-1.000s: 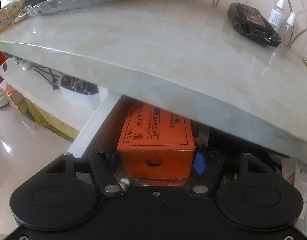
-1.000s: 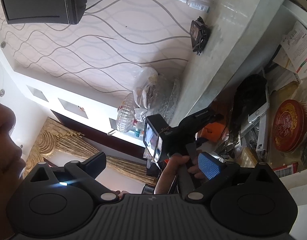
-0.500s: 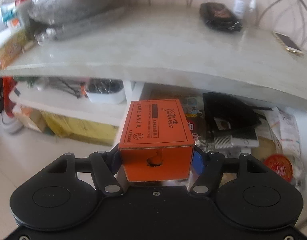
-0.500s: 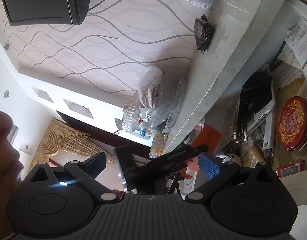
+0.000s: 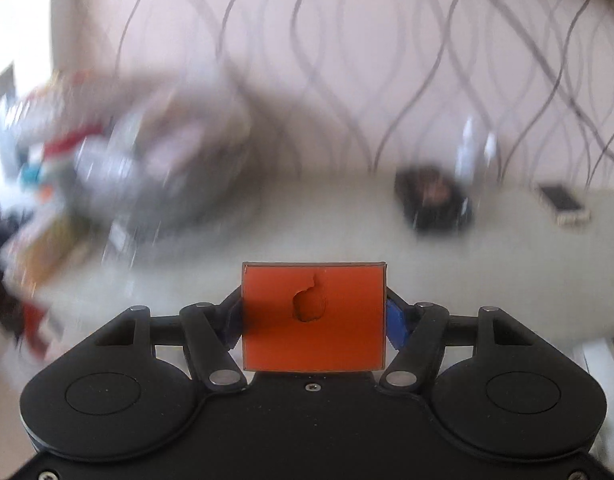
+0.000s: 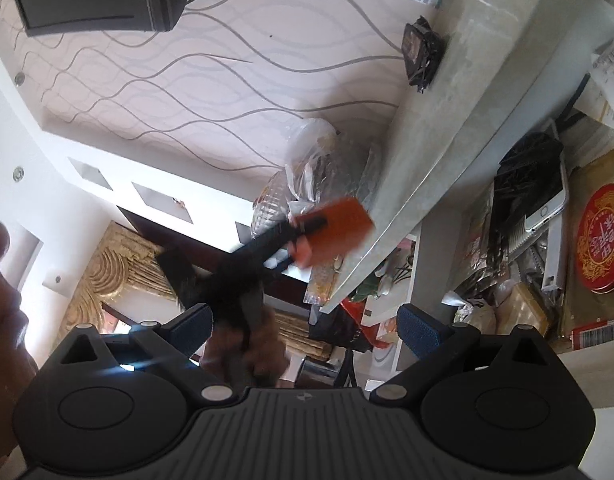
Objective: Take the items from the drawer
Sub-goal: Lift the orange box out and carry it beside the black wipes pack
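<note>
Left tongs [image 5: 313, 316] clenched on orange box [image 5: 313, 316] above table [image 5: 347, 240] — set flat before releasing; right tongs [image 6: 305, 330] spread, empty.

Ahead of your left fingers the marble countertop [image 5: 307, 224] lies bare. Obstacles: black pouch [image 5: 433, 202] ahead-right, phone [image 5: 563, 203] further right, blurred clutter [image 5: 119, 168] ahead-left. Nothing sits between your right fingers [image 6: 421, 330]; the packed drawer [image 6: 547, 248] is to their right.

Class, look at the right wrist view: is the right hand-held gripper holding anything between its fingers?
No, the right hand-held gripper is open with nothing between its fingers, while the orange box sits in the left hand-held gripper.
</note>
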Demonstrator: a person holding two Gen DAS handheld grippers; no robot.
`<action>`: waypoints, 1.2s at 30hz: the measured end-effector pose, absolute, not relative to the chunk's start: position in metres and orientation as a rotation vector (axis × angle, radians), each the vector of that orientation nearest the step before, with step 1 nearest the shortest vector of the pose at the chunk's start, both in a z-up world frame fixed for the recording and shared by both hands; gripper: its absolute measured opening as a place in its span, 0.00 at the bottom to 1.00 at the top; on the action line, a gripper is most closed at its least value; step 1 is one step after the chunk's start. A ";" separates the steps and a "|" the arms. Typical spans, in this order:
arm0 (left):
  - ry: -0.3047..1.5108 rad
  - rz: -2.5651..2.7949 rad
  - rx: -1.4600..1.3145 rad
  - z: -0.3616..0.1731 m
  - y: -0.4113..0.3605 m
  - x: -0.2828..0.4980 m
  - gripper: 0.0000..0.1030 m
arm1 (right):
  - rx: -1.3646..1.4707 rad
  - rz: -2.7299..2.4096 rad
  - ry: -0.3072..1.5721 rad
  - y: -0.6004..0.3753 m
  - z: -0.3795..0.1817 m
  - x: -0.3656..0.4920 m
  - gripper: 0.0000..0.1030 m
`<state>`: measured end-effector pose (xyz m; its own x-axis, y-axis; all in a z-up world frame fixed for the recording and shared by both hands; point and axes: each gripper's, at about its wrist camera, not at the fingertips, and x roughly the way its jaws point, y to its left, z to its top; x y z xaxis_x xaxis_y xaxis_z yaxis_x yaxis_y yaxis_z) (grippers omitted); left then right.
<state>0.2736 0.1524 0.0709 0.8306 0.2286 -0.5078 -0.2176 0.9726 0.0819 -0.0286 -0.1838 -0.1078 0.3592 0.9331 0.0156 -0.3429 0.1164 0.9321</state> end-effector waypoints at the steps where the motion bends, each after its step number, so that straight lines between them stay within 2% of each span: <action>1: 0.513 0.232 0.025 0.072 0.152 0.287 0.64 | 1.059 1.053 0.707 -0.186 -0.108 -0.031 0.98; 9: 0.524 0.177 -0.066 0.049 0.156 0.414 0.64 | 1.059 1.026 0.701 -0.192 -0.103 -0.039 0.99; 14: 0.529 0.156 -0.110 0.029 0.161 0.463 0.64 | 1.070 1.009 0.698 -0.196 -0.103 -0.042 0.99; 19: 0.539 0.142 -0.062 0.018 0.156 0.482 0.64 | 1.080 0.996 0.696 -0.201 -0.104 -0.042 0.99; 27: 0.706 0.171 -0.061 -0.012 0.157 0.494 0.64 | 1.093 1.001 0.696 -0.201 -0.107 -0.037 0.99; 36: 0.737 0.166 -0.090 -0.021 0.167 0.542 0.64 | 1.095 0.993 0.702 -0.202 -0.108 -0.036 0.99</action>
<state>0.5423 0.1671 -0.0206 0.7279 0.1188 -0.6753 -0.1819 0.9830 -0.0232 -0.0357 -0.2021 -0.1081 0.4118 0.9113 0.0041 -0.2996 0.1311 0.9450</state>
